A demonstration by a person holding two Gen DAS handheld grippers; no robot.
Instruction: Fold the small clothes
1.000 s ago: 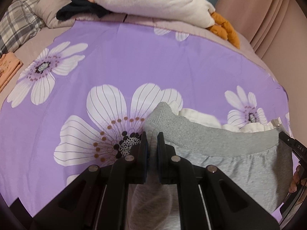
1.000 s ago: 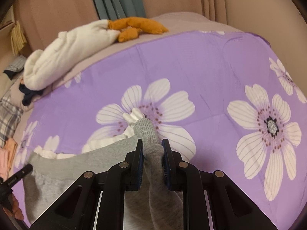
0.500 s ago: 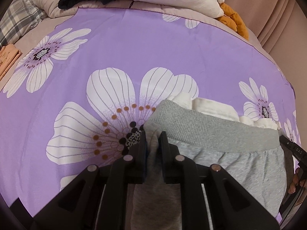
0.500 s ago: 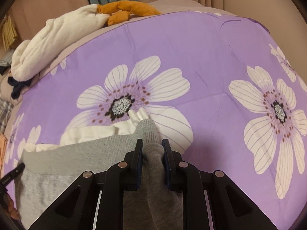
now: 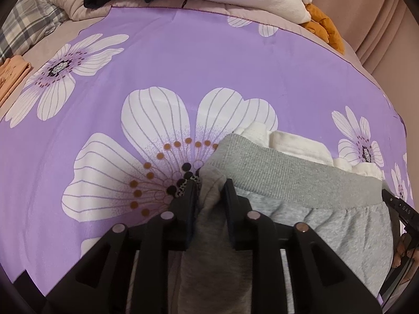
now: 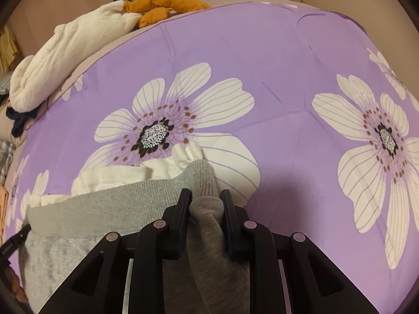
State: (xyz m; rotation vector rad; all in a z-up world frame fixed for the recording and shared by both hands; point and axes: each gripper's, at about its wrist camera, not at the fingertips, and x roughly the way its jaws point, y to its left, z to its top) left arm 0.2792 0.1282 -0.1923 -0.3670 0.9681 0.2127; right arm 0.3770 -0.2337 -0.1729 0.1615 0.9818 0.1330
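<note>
A bed is covered by a purple sheet (image 5: 183,60) printed with large white flowers, and the work is done on it. Near its front edge a small pair of grey trousers (image 5: 327,225) is laid flat, its ribbed waistband (image 5: 282,175) folded over onto white fabric (image 5: 296,144) that shows just beyond it. Compared with a second ago, the waistband is seen lower and closer to the sheet, so the fold appears to have been brought down and set in place. One corner of the band is still between the fingers of the left gripper (image 5: 209,196), whose jaws are opening; a gap is now seen beside the cloth, where a second ago it was pinched tight. The other corner is still pinched firmly by the right gripper (image 6: 205,206). Release of this fold is judged to be under way. A cream blanket (image 6: 65,52) and an orange cloth (image 6: 167,5) are heaped at the far edge.
</note>
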